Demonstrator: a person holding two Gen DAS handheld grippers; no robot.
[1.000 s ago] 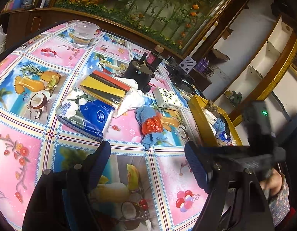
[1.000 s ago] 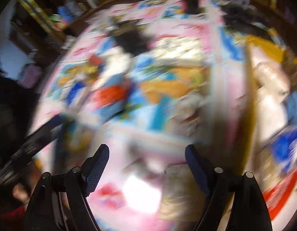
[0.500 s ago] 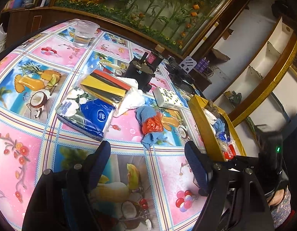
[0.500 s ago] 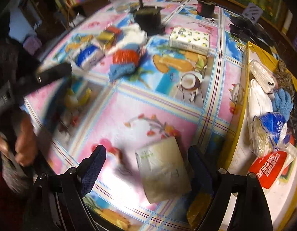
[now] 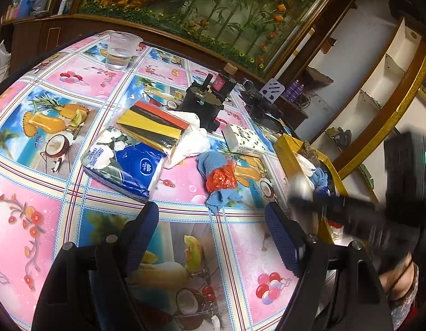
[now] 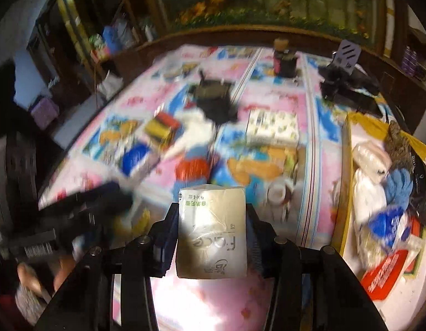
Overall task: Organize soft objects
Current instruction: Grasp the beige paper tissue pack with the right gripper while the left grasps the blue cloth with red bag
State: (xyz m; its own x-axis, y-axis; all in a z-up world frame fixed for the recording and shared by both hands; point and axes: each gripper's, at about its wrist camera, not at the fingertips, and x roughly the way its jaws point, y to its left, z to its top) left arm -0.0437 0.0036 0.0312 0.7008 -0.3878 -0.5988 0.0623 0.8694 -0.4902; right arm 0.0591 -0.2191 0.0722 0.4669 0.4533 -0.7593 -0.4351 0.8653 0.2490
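The table [image 5: 83, 201], under its fruit-print cloth, is carrying most of the clutter, and the yellow tray [image 6: 348, 149] at its right edge is serving as the landmark here. Half a second ago the pale tissue pack [image 6: 213, 229] was lying flat on the cloth just left of that tray between wide jaws; now the right gripper [image 6: 211, 237] is closing its jaws on the pack, pads pressing both sides, and the pack is riding clear of the cloth. That suggests the pick is done and the carry toward the tray is beginning.

The tray is already holding a white bundle, a blue cloth, a blue-and-white packet and a red packet, so free room looks scarce, and the near wall is standing between the pack and the inside.

Well left of the tray, the blue tissue pack [image 5: 122, 165], the yellow-and-black pack [image 5: 155, 127], the blue cloth with an orange bag [image 5: 219, 178] and the small patterned pack [image 5: 244, 140] are still waiting on the table.

The left gripper [image 5: 213, 237] is hovering left of the tray, its jaws standing apart and holding nothing
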